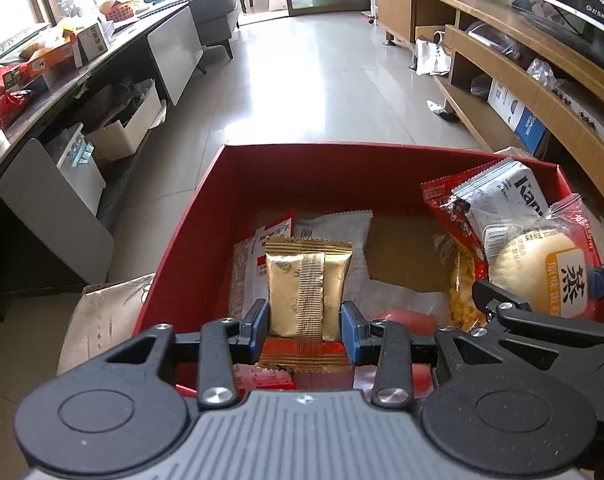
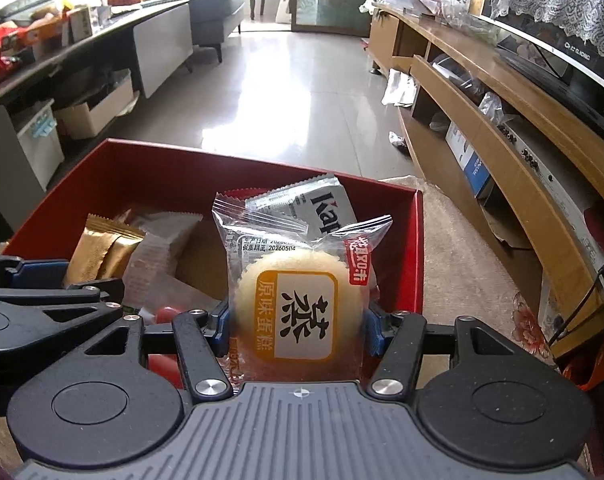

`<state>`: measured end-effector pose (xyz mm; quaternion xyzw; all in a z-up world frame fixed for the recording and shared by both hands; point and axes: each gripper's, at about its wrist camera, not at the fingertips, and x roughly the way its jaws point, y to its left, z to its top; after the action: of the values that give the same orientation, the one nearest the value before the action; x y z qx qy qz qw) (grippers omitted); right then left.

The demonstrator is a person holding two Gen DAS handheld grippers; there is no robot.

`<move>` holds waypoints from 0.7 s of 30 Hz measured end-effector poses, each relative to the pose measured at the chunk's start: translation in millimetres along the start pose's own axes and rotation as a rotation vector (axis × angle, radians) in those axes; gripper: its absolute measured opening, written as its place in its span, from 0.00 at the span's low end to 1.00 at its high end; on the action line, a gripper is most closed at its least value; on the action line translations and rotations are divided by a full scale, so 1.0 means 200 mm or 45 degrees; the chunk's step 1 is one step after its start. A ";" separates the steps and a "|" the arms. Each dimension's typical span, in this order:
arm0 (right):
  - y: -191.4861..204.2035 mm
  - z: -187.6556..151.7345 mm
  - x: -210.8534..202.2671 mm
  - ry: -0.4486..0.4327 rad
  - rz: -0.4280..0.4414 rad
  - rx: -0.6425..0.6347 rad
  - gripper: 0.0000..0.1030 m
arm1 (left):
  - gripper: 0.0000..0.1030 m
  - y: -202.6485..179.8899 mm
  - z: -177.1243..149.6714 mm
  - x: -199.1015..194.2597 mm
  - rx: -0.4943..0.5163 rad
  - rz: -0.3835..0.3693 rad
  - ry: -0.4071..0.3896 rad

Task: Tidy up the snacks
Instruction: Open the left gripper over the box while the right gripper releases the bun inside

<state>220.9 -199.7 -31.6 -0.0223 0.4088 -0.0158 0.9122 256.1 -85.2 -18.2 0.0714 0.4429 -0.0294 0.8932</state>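
Note:
A red box [image 1: 189, 248] holds several snack packets. My left gripper [image 1: 305, 322] is shut on a gold foil packet [image 1: 306, 288] and holds it upright over the box's left side. My right gripper [image 2: 297, 326] is shut on a clear-wrapped round steamed cake [image 2: 297, 308] over the box's right side [image 2: 418, 248]; that cake also shows in the left wrist view [image 1: 542, 276]. A grey-white "Kap" packet [image 1: 502, 200] and a red packet [image 1: 446, 208] lean in the box's right end behind the cake. White packets [image 1: 334, 224] lie on the box floor.
The box sits on a beige patterned cloth [image 2: 462, 264]. A long wooden TV cabinet [image 1: 514, 76] runs along the right. A dark table [image 1: 53, 80] with boxes and snacks stands on the left, with storage bins [image 1: 117, 136] beneath. Tiled floor [image 1: 302, 80] lies beyond.

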 end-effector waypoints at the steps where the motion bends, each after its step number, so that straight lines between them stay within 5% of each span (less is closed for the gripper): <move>1: 0.00 0.00 0.00 0.002 -0.001 -0.001 0.65 | 0.37 0.00 0.00 0.00 -0.001 0.000 0.003; 21: -0.03 0.02 -0.04 -0.016 0.005 -0.005 0.76 | 0.55 0.05 0.02 -0.05 -0.039 -0.009 -0.011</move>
<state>219.4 -204.3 -23.2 -0.0234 0.4031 -0.0131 0.9148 253.9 -75.6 -6.4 0.0560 0.4396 -0.0259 0.8961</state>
